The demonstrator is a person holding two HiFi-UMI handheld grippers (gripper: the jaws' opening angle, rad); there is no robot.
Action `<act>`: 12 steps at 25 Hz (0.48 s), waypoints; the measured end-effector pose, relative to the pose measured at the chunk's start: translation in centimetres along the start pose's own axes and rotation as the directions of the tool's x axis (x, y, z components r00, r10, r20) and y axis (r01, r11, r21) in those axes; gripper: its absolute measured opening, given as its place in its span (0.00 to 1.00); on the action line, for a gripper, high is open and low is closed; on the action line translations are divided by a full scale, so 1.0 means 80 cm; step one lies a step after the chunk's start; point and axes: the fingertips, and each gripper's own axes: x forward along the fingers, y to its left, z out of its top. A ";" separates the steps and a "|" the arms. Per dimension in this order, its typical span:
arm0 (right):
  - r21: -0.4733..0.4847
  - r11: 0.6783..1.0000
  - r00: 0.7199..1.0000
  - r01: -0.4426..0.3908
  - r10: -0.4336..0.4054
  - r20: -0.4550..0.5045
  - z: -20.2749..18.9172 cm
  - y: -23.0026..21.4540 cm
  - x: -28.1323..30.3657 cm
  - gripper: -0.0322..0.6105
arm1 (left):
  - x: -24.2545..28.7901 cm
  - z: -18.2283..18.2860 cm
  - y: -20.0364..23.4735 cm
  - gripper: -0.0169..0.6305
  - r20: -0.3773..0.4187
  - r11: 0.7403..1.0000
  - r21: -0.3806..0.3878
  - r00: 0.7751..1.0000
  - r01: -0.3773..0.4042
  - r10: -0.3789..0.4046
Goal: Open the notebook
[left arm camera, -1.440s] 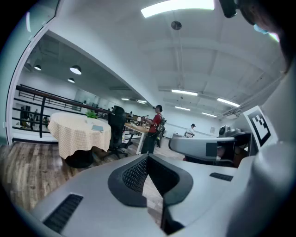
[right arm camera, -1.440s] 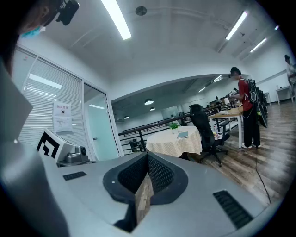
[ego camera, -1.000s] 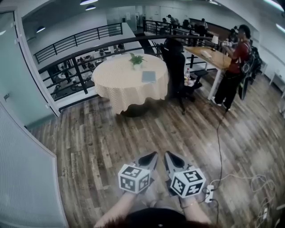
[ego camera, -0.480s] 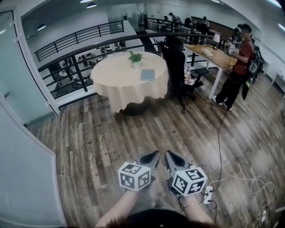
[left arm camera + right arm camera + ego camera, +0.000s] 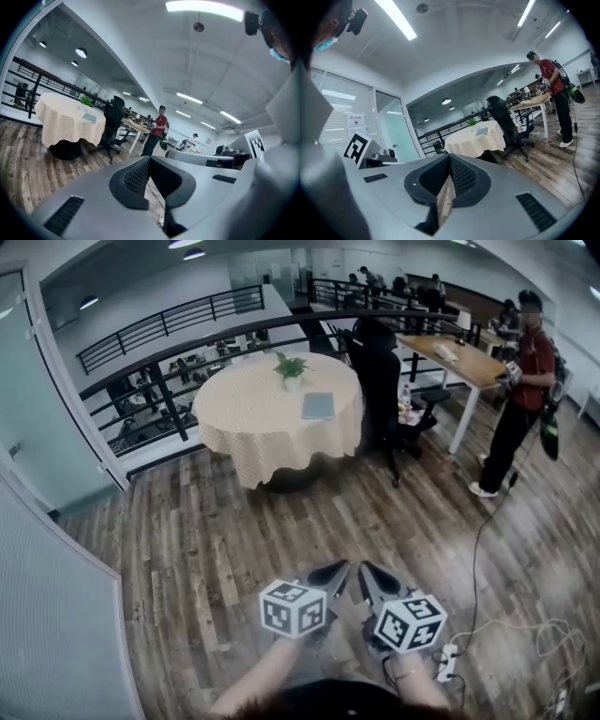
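At nine o'clock in the head view a frosted glass partition (image 5: 47, 615) is standing beside the wooden floor (image 5: 206, 549), and a black railing (image 5: 159, 362) is curving away behind it. The round table (image 5: 244, 423), draped in a cream checked cloth, is sitting at about twelve o'clock, with a small potted plant (image 5: 291, 367) on its far side. The left gripper (image 5: 337, 569) is hovering low at six o'clock over the floor; its fingers (image 5: 136, 178) are pressing tip to tip with nothing between them. The notebook (image 5: 318, 406) is lying flat on the table's right part, at about five o'clock from the plant, its grey-blue cover facing up. It is sitting well apart from both pairs of fingertips, straight ahead at twelve o'clock across open floor; in the left gripper view it is showing at ten o'clock above the tips, in the right gripper view at one o'clock. The right gripper (image 5: 367, 571) is hovering just beside the left, its fingers (image 5: 461, 176) likewise clenched on nothing. A black office chair (image 5: 380, 371) is standing just right of the table, a wooden desk (image 5: 464, 360) beyond it, and a person (image 5: 525, 381) in a red shirt is standing at two o'clock. A white power strip (image 5: 447, 662) is lying at four o'clock from the right gripper.
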 end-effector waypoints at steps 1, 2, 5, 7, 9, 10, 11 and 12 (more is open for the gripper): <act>-0.001 1.000 1.000 0.006 -0.006 0.008 0.009 -0.006 0.014 0.07 | 0.008 0.010 0.010 0.04 0.003 1.000 0.000 1.000 0.006 -0.006; -0.002 1.000 1.000 0.011 -0.011 0.013 0.017 -0.012 0.029 0.07 | 0.015 0.019 0.020 0.04 0.004 1.000 0.002 1.000 0.010 -0.010; 0.000 1.000 1.000 0.026 -0.026 0.017 0.044 -0.028 0.074 0.07 | 0.037 0.054 0.052 0.04 0.000 1.000 0.024 1.000 0.017 -0.017; 0.001 0.999 0.999 0.034 -0.034 0.022 0.063 -0.037 0.106 0.07 | 0.052 0.081 0.076 0.04 -0.005 0.999 0.040 1.000 0.020 -0.020; 0.006 0.999 0.999 0.044 -0.045 0.026 0.077 -0.046 0.138 0.07 | 0.068 0.103 0.103 0.04 -0.013 0.998 0.053 1.000 0.024 -0.023; 0.010 0.999 0.998 0.048 -0.049 0.028 0.084 -0.050 0.153 0.07 | 0.076 0.114 0.115 0.04 -0.015 0.998 0.059 1.000 0.027 -0.026; 0.012 0.999 0.998 0.051 -0.052 0.031 0.089 -0.054 0.169 0.07 | 0.083 0.124 0.126 0.04 -0.017 0.997 0.067 0.999 0.032 -0.031; 0.011 0.998 0.998 0.054 -0.054 0.033 0.094 -0.058 0.184 0.07 | 0.090 0.133 0.137 0.04 -0.020 0.996 0.076 0.999 0.037 -0.036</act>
